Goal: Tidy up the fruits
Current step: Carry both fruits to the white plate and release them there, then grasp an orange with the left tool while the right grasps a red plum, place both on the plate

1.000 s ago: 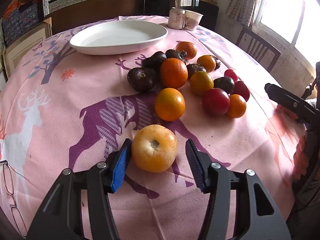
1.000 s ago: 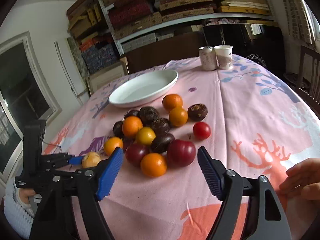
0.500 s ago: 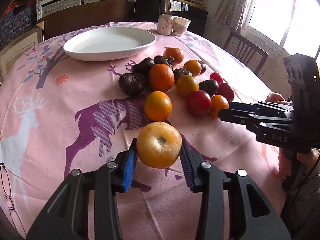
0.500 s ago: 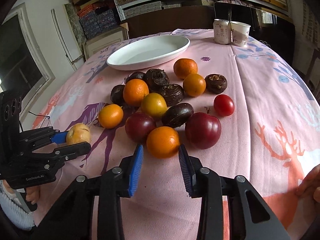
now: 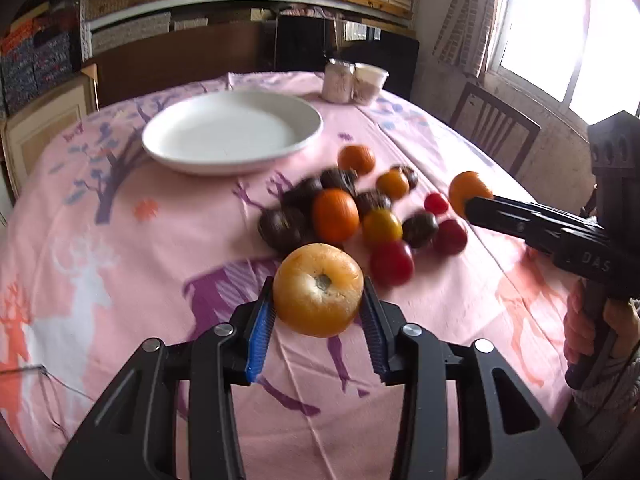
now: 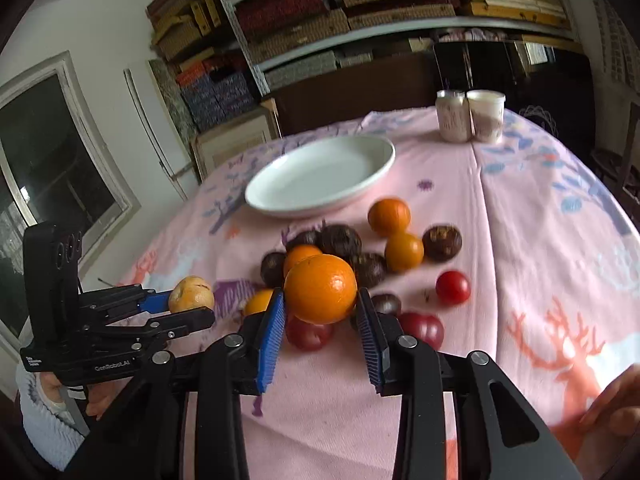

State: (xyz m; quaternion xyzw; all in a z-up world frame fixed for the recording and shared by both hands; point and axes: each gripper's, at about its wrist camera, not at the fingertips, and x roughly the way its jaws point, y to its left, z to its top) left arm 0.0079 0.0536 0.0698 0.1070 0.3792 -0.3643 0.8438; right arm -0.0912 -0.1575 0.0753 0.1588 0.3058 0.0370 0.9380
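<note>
Left gripper is clamped on a pale yellow-orange fruit, stem scar facing the camera, carried clear above the pink deer-print cloth of the bench. Seen from the right wrist, that same fruit sits at the tip of the left tool, off to the left of the heap.

Further along, the white oval plate lies beyond the fruit with nothing on it, so by my reading the sorting has hardly begun: no piece has been delivered yet. Between plate and grippers, the loose pile of oranges, dark brown-purple fruits and red ones lies on the cloth, some touching, a small red one a little apart on the right side. Two cups stand side by side at the far edge of the bench.

Right gripper has its blue pads pressed against an orange, also held up off the cloth, above the near edge of the pile.

Two fruits are thus in hand and probably bound for the plate; all the rest, more than a dozen, are left to be picked up and placed.
</note>
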